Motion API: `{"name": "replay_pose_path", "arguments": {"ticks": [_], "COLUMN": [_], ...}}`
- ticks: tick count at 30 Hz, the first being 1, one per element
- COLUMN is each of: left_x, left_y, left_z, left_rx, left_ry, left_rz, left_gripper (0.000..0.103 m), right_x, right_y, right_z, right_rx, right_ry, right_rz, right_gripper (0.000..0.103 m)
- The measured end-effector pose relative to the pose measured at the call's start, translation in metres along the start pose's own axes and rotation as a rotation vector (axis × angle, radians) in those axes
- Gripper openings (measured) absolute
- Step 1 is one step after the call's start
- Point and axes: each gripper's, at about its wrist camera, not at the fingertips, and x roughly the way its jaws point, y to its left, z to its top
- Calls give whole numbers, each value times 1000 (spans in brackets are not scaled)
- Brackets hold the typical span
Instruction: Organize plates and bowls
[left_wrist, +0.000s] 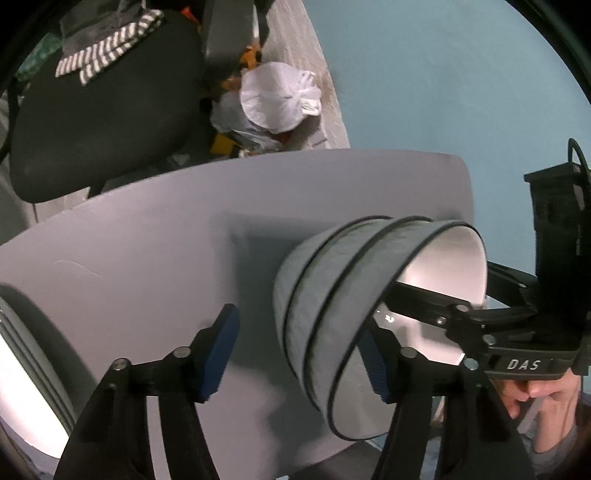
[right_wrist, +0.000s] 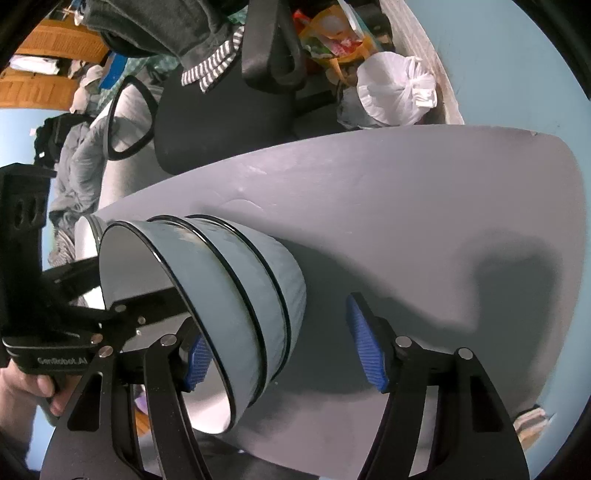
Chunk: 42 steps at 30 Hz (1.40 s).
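A stack of three nested grey bowls (left_wrist: 332, 306) with black rims and white insides stands on the grey table (left_wrist: 147, 240); it also shows in the right wrist view (right_wrist: 236, 295). My left gripper (left_wrist: 299, 354) is open, straddling the stack's near wall, one blue pad (left_wrist: 218, 354) outside and the other inside the top bowl. My right gripper (right_wrist: 284, 347) is open and straddles the opposite wall the same way, one pad (right_wrist: 365, 347) outside and the other inside. Each gripper's fingers show inside the bowl in the other's view.
A black office chair (left_wrist: 96, 110) with a striped cloth stands beyond the table's far edge, beside white plastic bags (left_wrist: 277, 96) on the floor. A white rim of something (left_wrist: 22, 387) lies at the table's left edge. The blue floor lies past the right edge.
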Motion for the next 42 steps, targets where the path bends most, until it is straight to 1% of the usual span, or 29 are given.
{"name": "replay_pose_path", "arguments": {"ticks": [3, 5, 7, 9, 11, 12, 13, 17, 19, 20, 23, 29, 31, 35, 42], "left_x": [-2, -3, -3, -4, -3, -3, -3, -5, -5, -5, -5, -5, -5, -6, -7], "left_y": [-7, -10, -12, -11, -12, -10, -10, -6, -3, -1, 1, 1, 1, 1, -4], "left_z": [-2, -3, -3, -4, -4, -4, -4, -5, -6, -6, -6, -6, -6, -7, -6], "left_rx": [38, 45, 50, 48, 44, 40, 37, 17, 0, -8, -10, -22, -35, -24, 2], "left_ry": [-10, -11, -12, -12, -13, -14, -14, -15, -18, -20, -25, -23, -24, -30, -18], "left_rz": [2, -7, 0, -2, -3, -5, -7, -26, -40, -46, -51, -57, -61, -57, -23], "left_gripper": [52, 43, 43, 41, 37, 35, 33, 27, 26, 25, 24, 25, 25, 25, 25], "right_x": [1, 1, 1, 1, 1, 1, 0, 0, 2, 3, 4, -3, -5, -6, -6], "right_y": [1, 2, 3, 4, 5, 5, 6, 6, 3, 2, -1, -5, -3, 0, 4], "right_z": [-1, -1, -1, -2, -2, -2, -2, -2, -2, -1, 1, -2, -3, -5, -6], "right_rx": [-10, -16, -19, -24, -22, -25, -32, -27, 1, 14, 24, 11, 2, -13, -27], "right_ry": [5, 7, 13, 12, 10, 12, 11, 5, 22, 33, 51, 52, 43, 34, 29], "right_rz": [3, 12, 32, 26, 25, 35, 36, 33, 56, 68, 80, 75, 65, 45, 28], "right_gripper": [65, 63, 54, 53, 53, 48, 46, 46, 46, 44, 42, 29, 28, 28, 27]}}
